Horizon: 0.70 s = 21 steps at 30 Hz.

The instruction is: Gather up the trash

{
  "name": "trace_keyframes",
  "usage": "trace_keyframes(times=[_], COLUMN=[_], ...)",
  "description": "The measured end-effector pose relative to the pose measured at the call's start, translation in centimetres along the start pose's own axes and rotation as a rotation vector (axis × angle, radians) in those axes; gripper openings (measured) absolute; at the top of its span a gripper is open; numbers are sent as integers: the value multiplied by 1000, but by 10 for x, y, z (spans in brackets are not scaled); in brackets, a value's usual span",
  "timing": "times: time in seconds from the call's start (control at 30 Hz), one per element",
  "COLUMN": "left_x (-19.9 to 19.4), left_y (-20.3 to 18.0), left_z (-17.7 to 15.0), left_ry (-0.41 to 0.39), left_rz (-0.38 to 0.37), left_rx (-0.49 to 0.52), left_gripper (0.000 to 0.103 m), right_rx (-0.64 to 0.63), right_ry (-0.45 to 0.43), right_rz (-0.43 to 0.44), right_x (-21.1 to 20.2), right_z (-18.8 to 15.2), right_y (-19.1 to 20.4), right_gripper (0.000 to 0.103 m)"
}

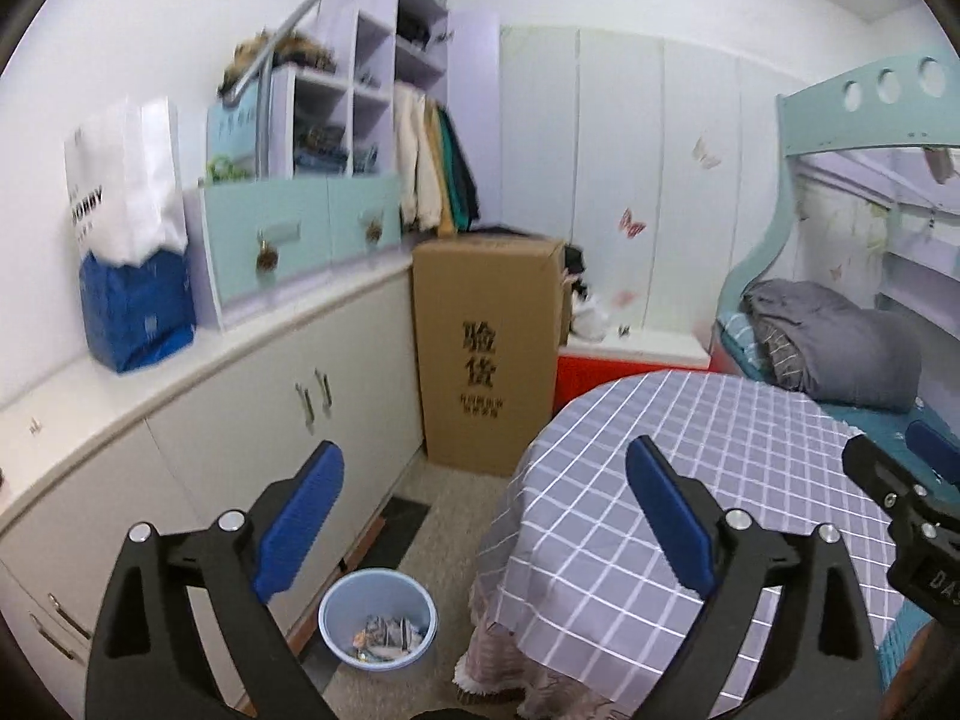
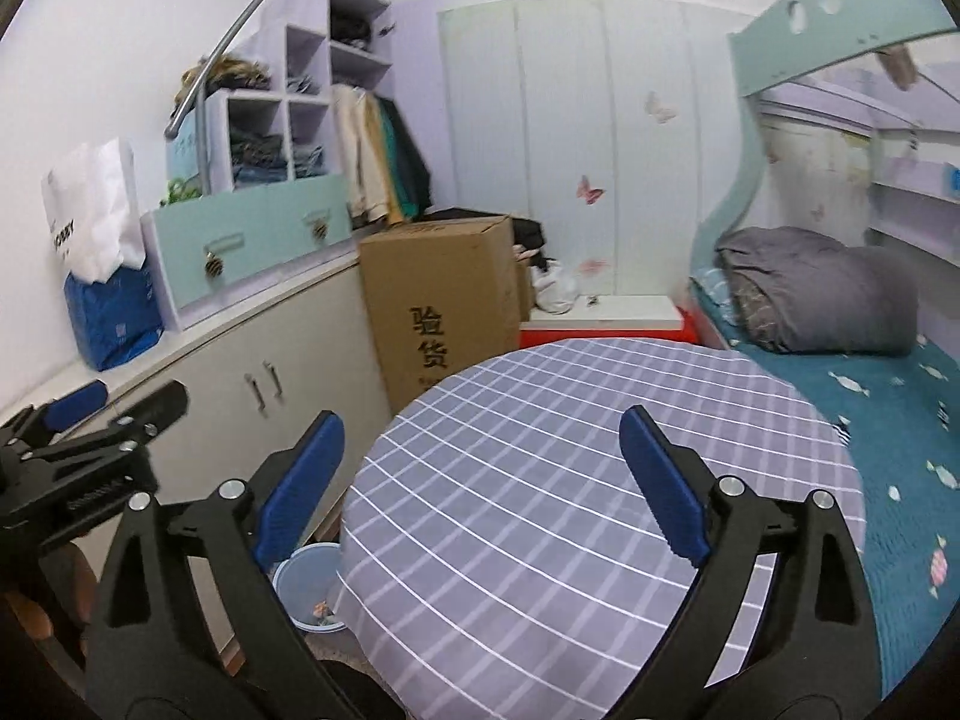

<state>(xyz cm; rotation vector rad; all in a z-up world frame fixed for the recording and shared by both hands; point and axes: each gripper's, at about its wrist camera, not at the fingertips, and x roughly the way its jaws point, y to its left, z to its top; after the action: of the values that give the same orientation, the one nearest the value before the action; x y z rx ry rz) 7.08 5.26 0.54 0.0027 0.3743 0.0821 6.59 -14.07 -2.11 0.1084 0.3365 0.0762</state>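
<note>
A light blue waste bin [image 1: 378, 618] stands on the floor between the cabinets and the round table, with crumpled wrappers [image 1: 384, 639] lying in it. In the right wrist view the bin [image 2: 309, 588] is half hidden behind the table's edge. My left gripper [image 1: 483, 456] is open and holds nothing, raised above the bin and the table's left edge. My right gripper [image 2: 480, 423] is also open and holds nothing, over the table's checked cloth [image 2: 570, 480]. Each gripper shows at the edge of the other's view: the right gripper [image 1: 897, 450] and the left gripper [image 2: 120, 402].
White cabinets [image 1: 252, 420] run along the left wall, bearing a blue pack [image 1: 138, 312] and a white paper bag [image 1: 126, 180]. A tall cardboard box [image 1: 486, 348] and a red box [image 1: 600, 372] stand behind the table. A bed with a grey duvet [image 2: 822, 294] fills the right.
</note>
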Motion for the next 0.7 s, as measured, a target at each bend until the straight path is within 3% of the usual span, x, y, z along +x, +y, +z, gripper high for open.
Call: trace_keyframes(times=[0.17, 0.37, 0.7], left_x=[-38, -62, -85], left_y=[-20, -32, -49], left_z=[-4, -9, -12], left_ry=[-64, -86, -122], left_rz=[-2, -61, -72], left_rx=[32, 55, 93], left_gripper=[95, 96, 96], right_rx=[21, 31, 59], right_ry=[-42, -93, -126], right_rz=[-34, -68, -85], right_x=[-40, -75, -96], right_z=[-7, -20, -30], right_y=[-17, -26, -33], right_gripper=[94, 95, 95])
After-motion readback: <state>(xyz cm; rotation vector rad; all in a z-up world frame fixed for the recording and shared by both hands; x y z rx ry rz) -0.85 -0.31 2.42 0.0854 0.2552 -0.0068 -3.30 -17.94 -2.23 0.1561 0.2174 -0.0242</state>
